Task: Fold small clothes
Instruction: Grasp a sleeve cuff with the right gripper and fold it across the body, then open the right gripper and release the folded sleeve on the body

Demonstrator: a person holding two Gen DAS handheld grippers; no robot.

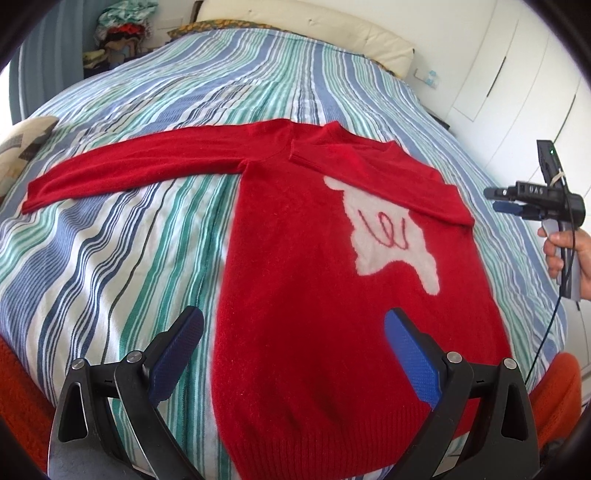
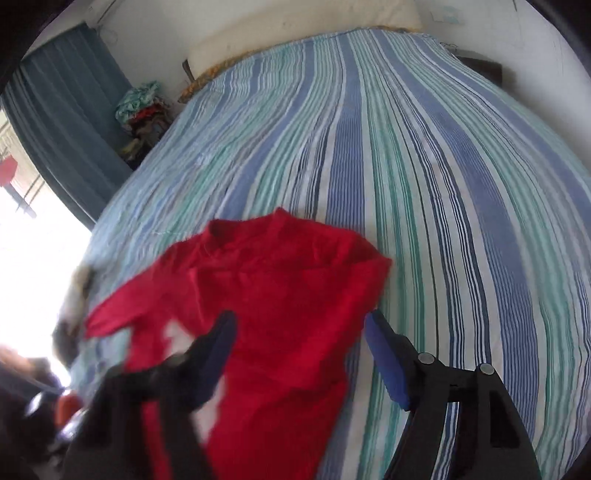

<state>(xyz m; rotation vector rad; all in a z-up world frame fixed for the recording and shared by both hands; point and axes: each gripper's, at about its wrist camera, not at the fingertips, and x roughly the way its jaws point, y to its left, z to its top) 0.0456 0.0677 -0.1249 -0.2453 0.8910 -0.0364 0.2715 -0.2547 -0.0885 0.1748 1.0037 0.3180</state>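
A small red sweater with a white patch on its front lies flat on the striped bed. Its left sleeve is stretched out to the left. Its right sleeve is folded across the chest. My left gripper is open and empty above the sweater's lower part. My right gripper is open and empty over the sweater near its shoulder; it also shows in the left wrist view, off the sweater's right edge.
The bed has a blue, green and white striped sheet. A pillow lies at the headboard and a patterned cushion at the left edge. A pile of clothes stands beyond the bed. White cupboard doors are at the right.
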